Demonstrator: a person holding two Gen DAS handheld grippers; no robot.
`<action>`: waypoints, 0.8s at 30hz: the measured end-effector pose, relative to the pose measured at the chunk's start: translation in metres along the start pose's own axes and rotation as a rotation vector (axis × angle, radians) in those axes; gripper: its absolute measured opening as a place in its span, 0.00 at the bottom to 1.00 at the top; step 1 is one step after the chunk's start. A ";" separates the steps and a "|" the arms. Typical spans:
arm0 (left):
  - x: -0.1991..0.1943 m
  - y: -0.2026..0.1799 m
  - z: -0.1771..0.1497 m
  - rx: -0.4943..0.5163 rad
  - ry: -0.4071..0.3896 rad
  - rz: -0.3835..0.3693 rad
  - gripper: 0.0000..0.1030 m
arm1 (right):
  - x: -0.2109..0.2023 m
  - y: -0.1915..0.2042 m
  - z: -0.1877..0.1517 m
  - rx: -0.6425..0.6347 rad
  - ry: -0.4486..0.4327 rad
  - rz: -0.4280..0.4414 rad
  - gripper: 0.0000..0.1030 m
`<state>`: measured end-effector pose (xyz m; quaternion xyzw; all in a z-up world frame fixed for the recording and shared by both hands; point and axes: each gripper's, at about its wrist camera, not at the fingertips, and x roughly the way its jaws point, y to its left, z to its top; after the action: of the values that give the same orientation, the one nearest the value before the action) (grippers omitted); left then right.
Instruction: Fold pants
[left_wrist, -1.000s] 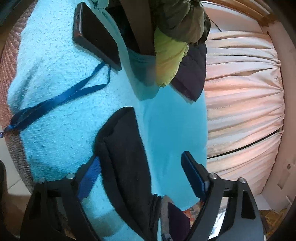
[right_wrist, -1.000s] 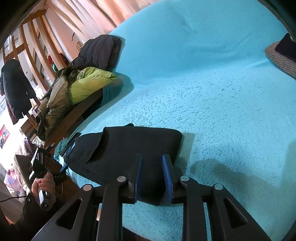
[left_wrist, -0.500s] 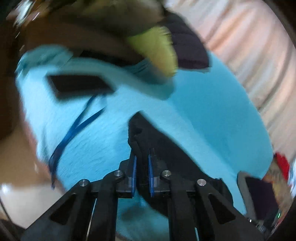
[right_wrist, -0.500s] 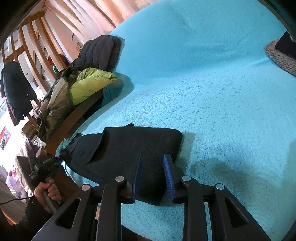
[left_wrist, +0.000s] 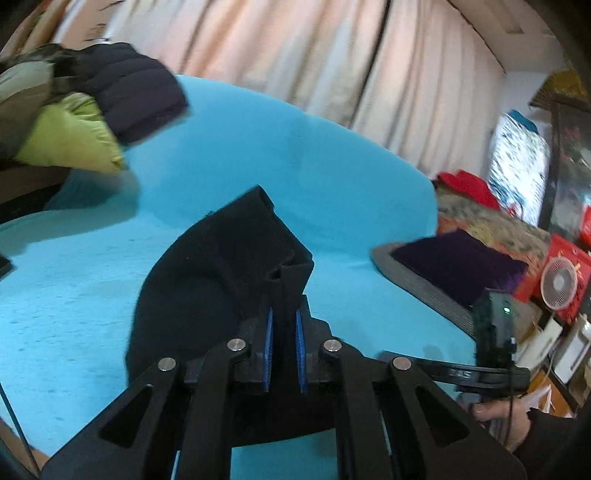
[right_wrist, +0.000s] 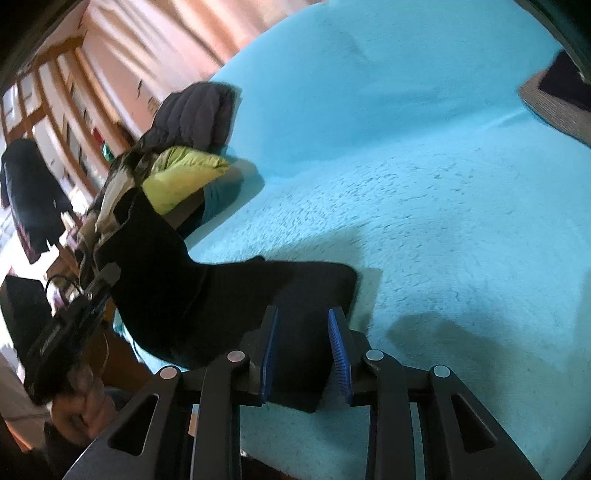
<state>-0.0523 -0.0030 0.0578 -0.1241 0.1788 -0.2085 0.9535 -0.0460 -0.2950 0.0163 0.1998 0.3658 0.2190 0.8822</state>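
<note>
One turquoise fleece blanket (right_wrist: 424, 206) covers the whole work surface; pinkish curtains (left_wrist: 295, 55) hang behind it at 12 o'clock in the left wrist view. Jackets (right_wrist: 184, 147), dark and yellow-green, are heaped at 10 o'clock on the blanket's edge. A grey cushion (left_wrist: 424, 280) with a purple one on it lies at 3 o'clock; a small fan (left_wrist: 558, 282) stands beyond. My left claw (left_wrist: 283, 325) is clamped on a lifted end of the black pants (right_wrist: 229, 310), pads nearly together. My right claw (right_wrist: 302, 332) has its jaws apart, just been opening, straddling the folded part that rests flat on the blanket.
</note>
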 end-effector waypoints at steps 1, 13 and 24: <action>0.005 -0.007 0.000 0.004 0.013 -0.004 0.07 | -0.002 -0.003 0.000 0.018 -0.010 0.000 0.28; 0.051 -0.065 -0.021 0.078 0.182 -0.056 0.07 | -0.013 -0.042 0.004 0.226 -0.082 0.023 0.29; 0.078 -0.071 -0.053 0.101 0.302 -0.068 0.08 | -0.012 -0.046 0.004 0.252 -0.090 0.022 0.29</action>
<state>-0.0322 -0.1082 0.0090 -0.0492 0.3052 -0.2655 0.9132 -0.0399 -0.3397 0.0021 0.3227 0.3485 0.1719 0.8631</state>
